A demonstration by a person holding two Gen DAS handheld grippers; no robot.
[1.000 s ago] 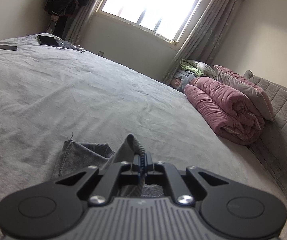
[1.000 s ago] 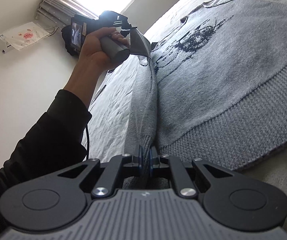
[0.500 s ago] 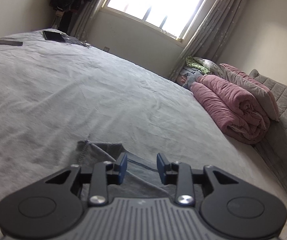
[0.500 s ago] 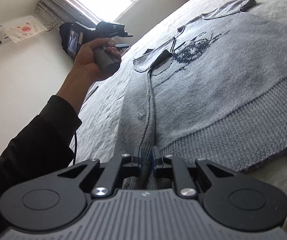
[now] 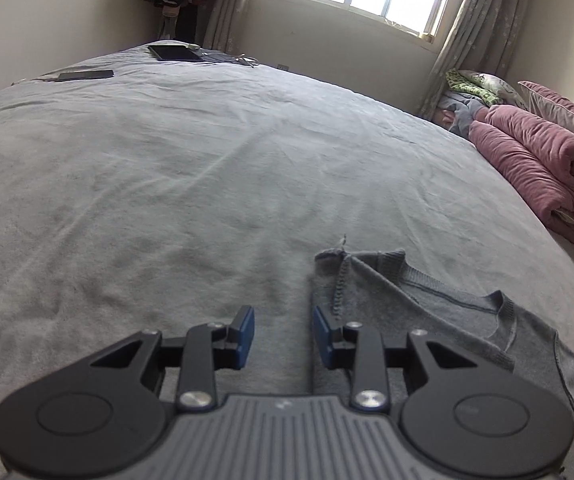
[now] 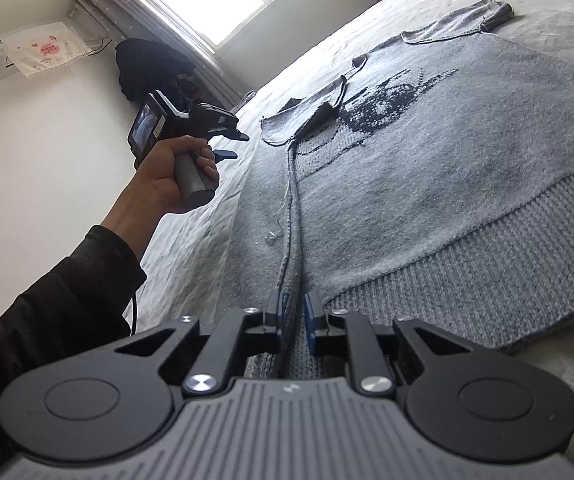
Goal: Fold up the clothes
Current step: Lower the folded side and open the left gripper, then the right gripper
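Note:
A grey knit sweater (image 6: 427, 168) with a dark pattern lies flat on the grey bed (image 5: 167, 180). Its left side is folded inward as a long strip (image 6: 263, 220). My right gripper (image 6: 296, 322) is at the ribbed hem, its jaws slightly parted, and the fold's edge runs between the pads. The left gripper (image 5: 285, 334) is open and holds nothing. It hovers just left of the sweater's collar corner (image 5: 367, 276). In the right wrist view a hand (image 6: 175, 176) holds the left gripper (image 6: 237, 146) beside the collar.
A rolled pink quilt (image 5: 539, 168) and pillows lie along the bed's right side. A tablet (image 5: 175, 53) and a phone (image 5: 85, 75) rest at the far edge. The person's dark sleeve (image 6: 47, 300) is at my left. A window is behind.
The left gripper let go of the collar corner, which now lies flat, and moved off to its left. The right gripper's jaws went from shut on the hem fold to slightly parted.

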